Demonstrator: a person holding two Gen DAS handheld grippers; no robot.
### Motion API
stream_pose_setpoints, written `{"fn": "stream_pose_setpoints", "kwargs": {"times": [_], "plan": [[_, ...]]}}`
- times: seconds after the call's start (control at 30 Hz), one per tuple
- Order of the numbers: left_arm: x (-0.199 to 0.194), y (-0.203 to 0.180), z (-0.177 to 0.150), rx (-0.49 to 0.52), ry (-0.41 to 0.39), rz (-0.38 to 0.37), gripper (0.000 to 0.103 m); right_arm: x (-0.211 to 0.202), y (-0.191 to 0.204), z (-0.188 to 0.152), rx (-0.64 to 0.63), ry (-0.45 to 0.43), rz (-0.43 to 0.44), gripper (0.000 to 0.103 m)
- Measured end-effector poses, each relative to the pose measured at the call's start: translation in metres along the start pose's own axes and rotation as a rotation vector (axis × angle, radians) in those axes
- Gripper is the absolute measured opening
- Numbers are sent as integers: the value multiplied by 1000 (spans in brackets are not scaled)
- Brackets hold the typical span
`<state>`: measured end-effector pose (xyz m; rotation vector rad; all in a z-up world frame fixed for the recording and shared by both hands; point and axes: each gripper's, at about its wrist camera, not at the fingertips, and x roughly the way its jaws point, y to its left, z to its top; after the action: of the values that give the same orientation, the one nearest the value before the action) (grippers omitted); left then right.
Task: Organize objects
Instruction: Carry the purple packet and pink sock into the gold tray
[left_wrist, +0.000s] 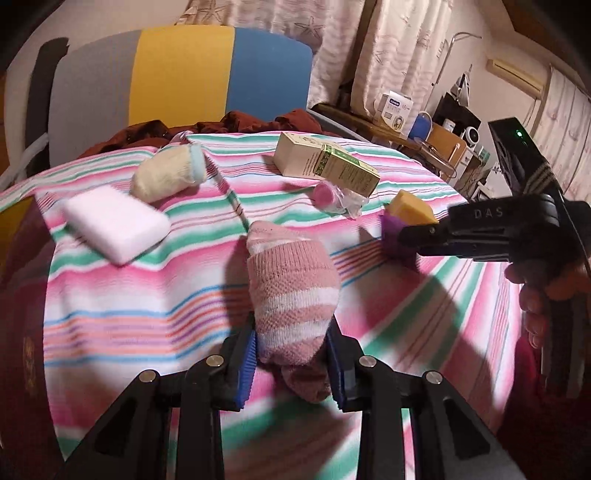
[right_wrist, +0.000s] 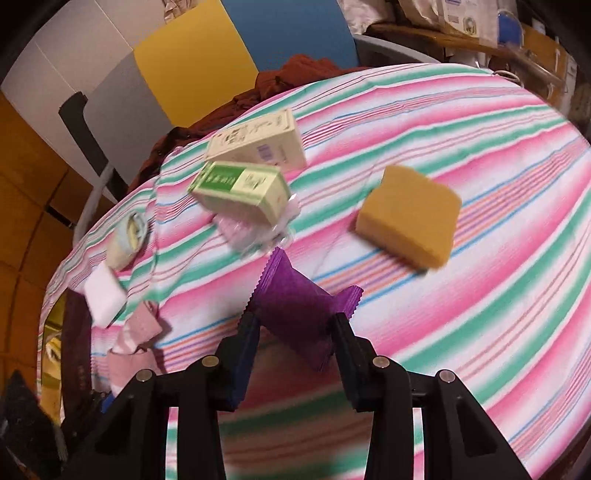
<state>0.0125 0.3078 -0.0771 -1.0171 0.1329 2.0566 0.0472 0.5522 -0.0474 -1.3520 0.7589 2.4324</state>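
Left gripper around pink sock

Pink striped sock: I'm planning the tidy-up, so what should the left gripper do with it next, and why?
Probably lift it and carry it toward the cream sock, pairing like with like. The left gripper is already shut on the pink striped sock, while the right gripper is busy holding the purple packet.

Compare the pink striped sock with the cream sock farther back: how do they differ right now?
The pink striped sock is pink with white bands; the cream sock is pale yellow with a light blue cuff. The pink sock is clamped in the left gripper; the cream sock lies free on the striped cloth, near the white block. The pink sock stretches out long; the cream one sits as a compact roll. Both are knitted.
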Motion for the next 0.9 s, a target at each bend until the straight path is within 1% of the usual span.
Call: {"fn": "stream_pose_setpoints", "kwargs": {"times": [0.03,0.13,0.2,0.23,0.27,0.3,0.33,0.37,0.4,0.43,0.5,0.53,0.57,0.6,0.63,0.73,0.83,0.9], "plan": [[-3,-1,-2,-1,-2,1,31,-2,2,-3,1,-3,7,15],[-16,-3,-16,27,-13,-4,31,-4,9,-15,-7,5,17,15],[-23,-3,-24,39,-19,-6,31,-9,18,-18,-61,-21,-37,15],[-27,-2,-27,35,-19,-11,31,-14,23,-17,-100,-67,-78,19],[-29,0,-29,29,-19,-14,31,-21,27,-16,-136,-113,-106,42],[-30,2,-30,23,-18,-17,31,-25,30,-13,-166,-161,-131,61],[-32,5,-32,16,-18,-23,31,-26,32,-11,-179,-203,-155,97],[-32,6,-33,12,-17,-27,31,-24,32,-7,-186,-221,-171,99],[-32,8,-33,9,-17,-32,31,-21,32,-3,-197,-205,-174,97],[-32,10,-34,6,-18,-36,31,-13,30,0,-206,-174,-178,92],[-32,12,-35,0,-20,-45,32,4,27,6,-198,-115,-180,91],[-32,12,-35,-2,-21,-50,32,14,24,9,-184,-75,-169,84],[-32,13,-35,-3,-22,-53,32,23,21,11,-171,-37,-145,71],[-32,13,-36,-3,-23,-57,32,27,20,11,-168,-19,-135,66],[-32,14,-36,-5,-23,-62,32,31,20,12,-174,-8,-138,57],[-33,16,-36,-15,-23,-72,32,33,28,7,-219,-13,-161,53],[-37,15,-36,-23,-21,-69,31,31,36,1,-230,-7,-143,53],[-42,14,-36,-22,-26,-80,31,29,45,-7,-252,-4,-122,53]]}}
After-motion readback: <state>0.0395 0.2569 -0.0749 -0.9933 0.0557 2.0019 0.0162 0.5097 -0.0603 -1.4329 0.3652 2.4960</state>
